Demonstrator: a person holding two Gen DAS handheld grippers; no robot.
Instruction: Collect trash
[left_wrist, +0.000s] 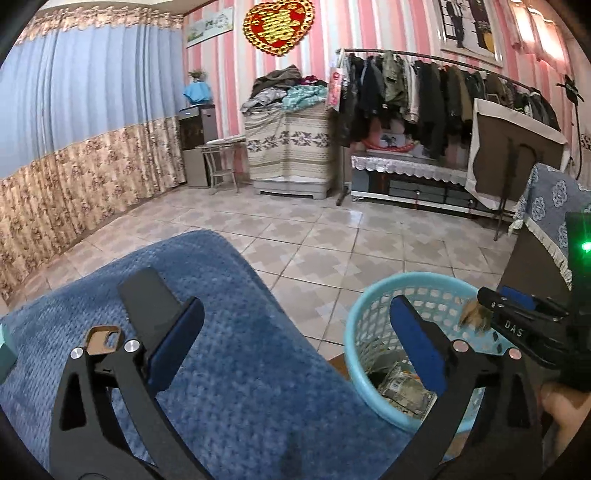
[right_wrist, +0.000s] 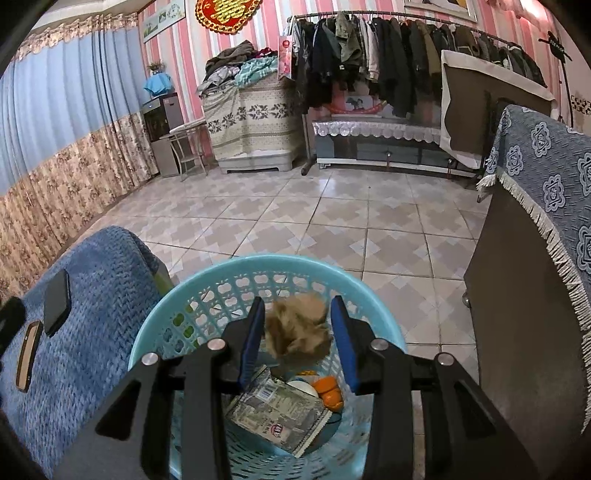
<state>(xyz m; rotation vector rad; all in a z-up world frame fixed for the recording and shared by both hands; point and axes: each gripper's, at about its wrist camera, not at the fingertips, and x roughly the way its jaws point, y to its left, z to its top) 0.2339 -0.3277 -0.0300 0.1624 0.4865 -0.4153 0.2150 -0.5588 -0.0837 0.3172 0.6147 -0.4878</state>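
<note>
The left gripper (left_wrist: 295, 347) hovered spread wide over the blue blanket (left_wrist: 229, 369), holding nothing. At its 2 o'clock, the right gripper (right_wrist: 297, 325) was poised above the turquoise basket (right_wrist: 207, 291), its blue pads flanking a brown fuzzy clump (right_wrist: 299, 328); contact could not be confirmed.

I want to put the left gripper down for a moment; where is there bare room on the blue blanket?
The blue blanket is bare between the black phone and the blue basket. Crowded: beside the phone lies a brown-framed item, and the right gripper holds brown fluffy trash above the basket.
</note>
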